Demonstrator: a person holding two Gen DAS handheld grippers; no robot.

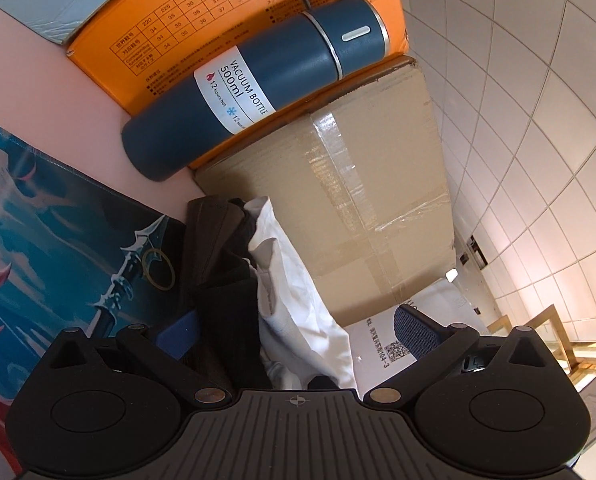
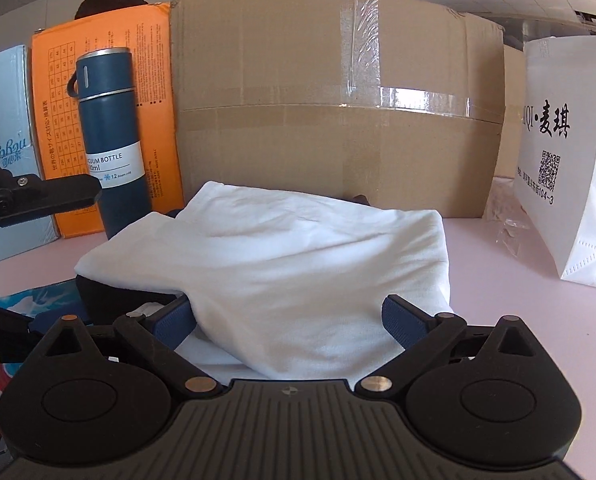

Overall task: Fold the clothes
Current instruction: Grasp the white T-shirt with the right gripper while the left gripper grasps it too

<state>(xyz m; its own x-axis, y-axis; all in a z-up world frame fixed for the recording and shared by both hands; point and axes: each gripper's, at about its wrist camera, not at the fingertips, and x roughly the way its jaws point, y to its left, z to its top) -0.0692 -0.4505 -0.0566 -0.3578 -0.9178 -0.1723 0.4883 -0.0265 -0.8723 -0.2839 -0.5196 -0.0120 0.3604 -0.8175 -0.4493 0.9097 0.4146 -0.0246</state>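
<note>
The folded white cotton garment (image 2: 281, 264) lies on the pale pink tabletop (image 2: 506, 300), in front of the large taped brown cardboard box (image 2: 338, 100). Its near edge drapes between the fingers of the right gripper (image 2: 289, 324). Those jaws stand wide apart, one blue ribbed pad (image 2: 398, 320) on each side of the cloth; the cloth touches the left pad, but nothing is clamped.

In the left wrist view, the same white garment (image 1: 293, 292) rests beside dark brown and black folded clothing (image 1: 221, 272), both between the fingers of the left gripper (image 1: 298, 332). These jaws are likewise spread wide, gripping nothing.

Surroundings: a dark blue vacuum bottle (image 2: 109, 140) stands left of the garment, against an orange printed box (image 2: 137, 92). A white paper bag with black lettering (image 2: 570, 168) stands to the right. A blue illustrated mat (image 1: 57, 248) lies left of the clothing.
</note>
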